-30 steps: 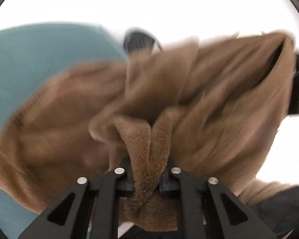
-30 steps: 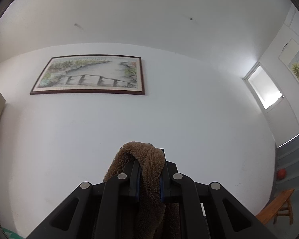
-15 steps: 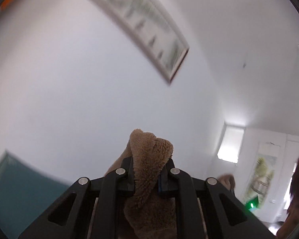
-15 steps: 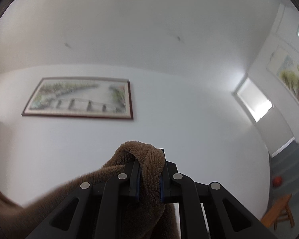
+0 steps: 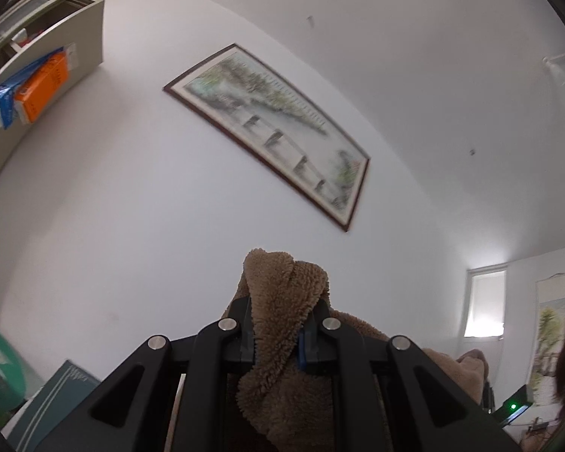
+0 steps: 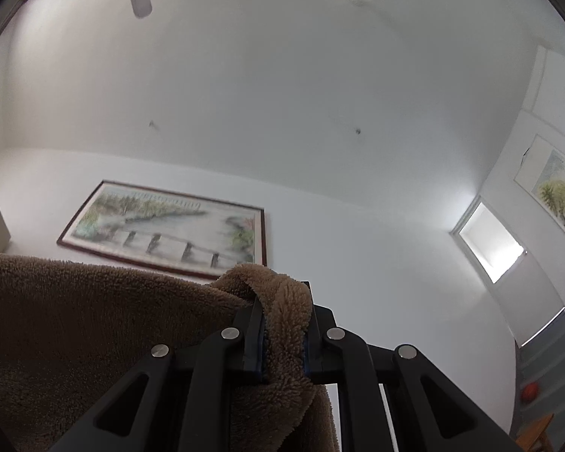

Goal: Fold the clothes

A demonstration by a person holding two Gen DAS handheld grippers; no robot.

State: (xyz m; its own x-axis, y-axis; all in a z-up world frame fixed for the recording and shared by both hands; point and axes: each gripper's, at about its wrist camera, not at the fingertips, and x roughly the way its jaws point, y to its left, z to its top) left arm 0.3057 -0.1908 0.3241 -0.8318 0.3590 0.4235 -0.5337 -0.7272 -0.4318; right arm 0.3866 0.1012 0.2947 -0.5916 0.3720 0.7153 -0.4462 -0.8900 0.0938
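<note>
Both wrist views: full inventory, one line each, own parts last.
fleece garment: 1, brown, clamped in both tools, spreading left in the right wrist view
framed landscape painting: 1, dark red frame, on the white wall
hanging scroll painting: 1, green and pale, on the side wall
window: 1, bright, near the room corner
cabinet: 1, beige, top left in the left wrist view
orange box: 1, on the cabinet shelf
blue packet: 1, beside the orange box
ball: 1, orange, low right
wooden bench: 1, brown, bottom right
left tool: 1, black, shut on the fleece
right tool: 1, black, shut on the fleece
</note>
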